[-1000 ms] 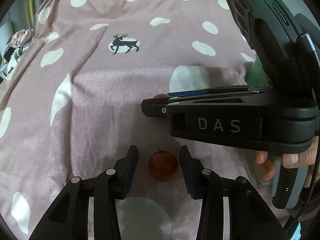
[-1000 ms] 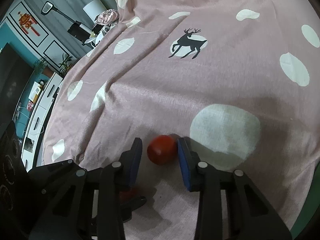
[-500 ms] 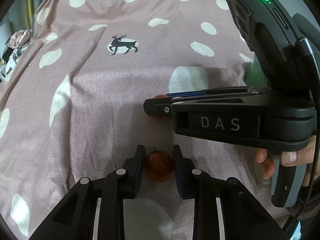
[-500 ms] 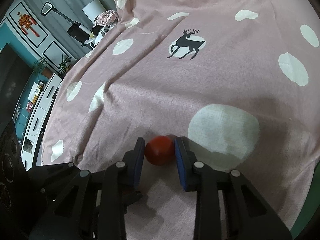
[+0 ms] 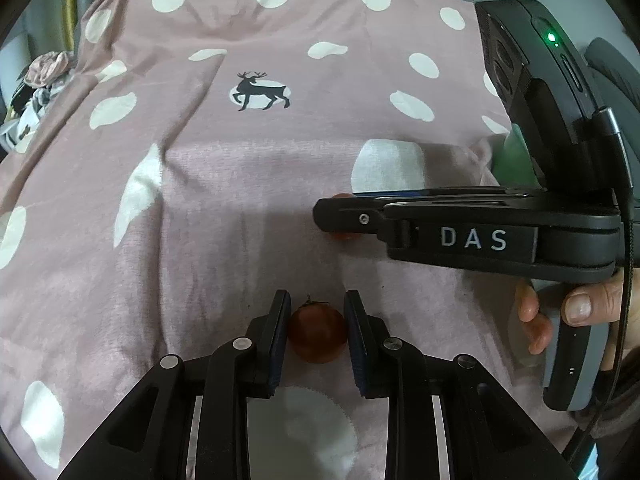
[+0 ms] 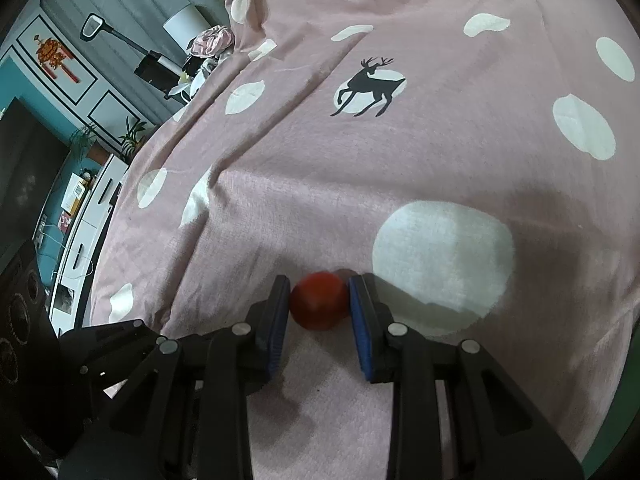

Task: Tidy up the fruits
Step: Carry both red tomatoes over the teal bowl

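Two small red tomatoes lie on a pink blanket with white dots. In the left wrist view my left gripper [image 5: 317, 334] is shut on a dull red tomato with a stem [image 5: 317, 334], its blue pads pressed on both sides. Further up, the right gripper's body [image 5: 472, 238] crosses the view side-on, and a sliver of the second tomato [image 5: 344, 236] peeks from under its fingers. In the right wrist view my right gripper [image 6: 319, 306] is shut on that bright red tomato [image 6: 319, 306]. Both fruits sit on the blanket [image 6: 400, 152].
A deer print [image 5: 260, 92] marks the blanket further back. A hand [image 5: 576, 308] holds the right gripper's handle at the right. Past the bed's left edge stand a white cabinet [image 6: 92, 216], plants, a lamp [image 6: 182, 24] and crumpled clothes [image 6: 212, 40].
Both grippers closed from open onto their tomatoes. Neither hand shifted much.
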Available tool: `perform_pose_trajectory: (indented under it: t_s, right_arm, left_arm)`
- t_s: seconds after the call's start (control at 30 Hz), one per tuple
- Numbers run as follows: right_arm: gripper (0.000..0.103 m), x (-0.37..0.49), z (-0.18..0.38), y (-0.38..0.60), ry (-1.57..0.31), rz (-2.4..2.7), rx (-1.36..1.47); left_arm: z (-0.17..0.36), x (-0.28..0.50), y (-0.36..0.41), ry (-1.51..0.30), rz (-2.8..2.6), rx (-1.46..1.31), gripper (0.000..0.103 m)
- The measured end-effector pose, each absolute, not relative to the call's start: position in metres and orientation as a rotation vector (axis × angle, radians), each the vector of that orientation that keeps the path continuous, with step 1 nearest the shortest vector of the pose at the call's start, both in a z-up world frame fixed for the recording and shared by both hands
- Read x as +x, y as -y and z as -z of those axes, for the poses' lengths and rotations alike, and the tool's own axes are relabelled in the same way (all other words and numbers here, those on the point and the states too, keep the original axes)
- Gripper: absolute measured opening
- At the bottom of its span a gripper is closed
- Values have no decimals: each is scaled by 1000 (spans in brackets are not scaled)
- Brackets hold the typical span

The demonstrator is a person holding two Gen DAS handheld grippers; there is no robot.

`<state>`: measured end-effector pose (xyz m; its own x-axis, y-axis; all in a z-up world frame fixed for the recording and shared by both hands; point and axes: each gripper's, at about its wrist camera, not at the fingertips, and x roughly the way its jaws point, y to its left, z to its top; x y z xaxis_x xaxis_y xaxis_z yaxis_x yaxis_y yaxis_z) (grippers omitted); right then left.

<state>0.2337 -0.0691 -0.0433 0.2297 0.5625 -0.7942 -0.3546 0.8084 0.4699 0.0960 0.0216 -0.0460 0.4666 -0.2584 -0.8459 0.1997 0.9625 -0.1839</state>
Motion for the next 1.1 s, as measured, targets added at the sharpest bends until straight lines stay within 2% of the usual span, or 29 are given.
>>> perform_pose_trajectory:
  t_s: [1.1]
  right_arm:
    - [30, 142, -4, 113, -1066, -667, 235]
  left_arm:
    - [26, 56, -14, -1010, 252, -66, 28]
